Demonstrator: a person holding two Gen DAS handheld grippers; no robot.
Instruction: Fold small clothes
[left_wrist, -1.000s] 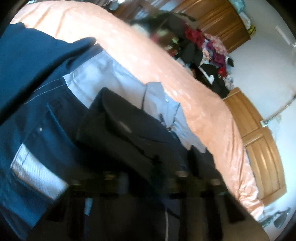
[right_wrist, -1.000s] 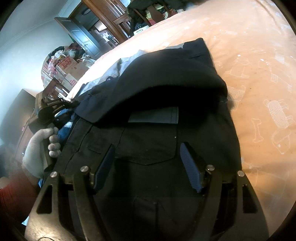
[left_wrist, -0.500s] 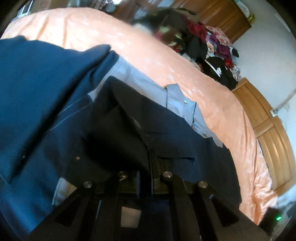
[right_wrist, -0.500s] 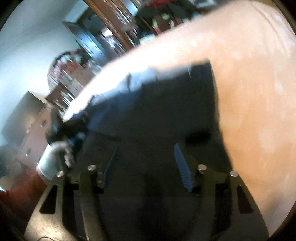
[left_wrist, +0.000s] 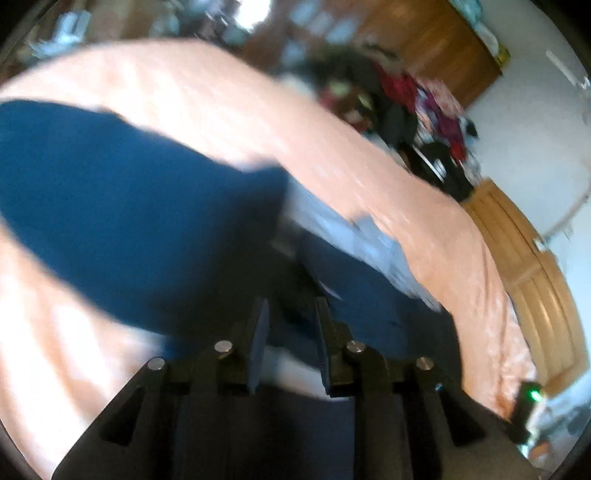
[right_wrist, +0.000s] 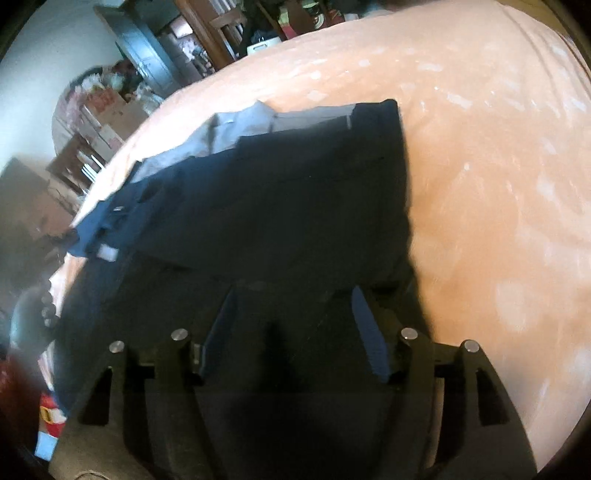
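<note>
The dark blue garment (right_wrist: 280, 206) is laid on the bed (right_wrist: 498, 184), already doubled — its long axis runs away from the right tongs (right_wrist: 291, 328), which are spread and empty directly over its near edge. The left tongs (left_wrist: 290, 339) are seen partly parted, nothing gripped, at the garment's opposite side. The right tongs are judged nearer to the next fold line.

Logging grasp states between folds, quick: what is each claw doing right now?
Left claw: open, holding nothing, over the navy shirt.
Right claw: wide open, empty, over the same shirt.
</note>
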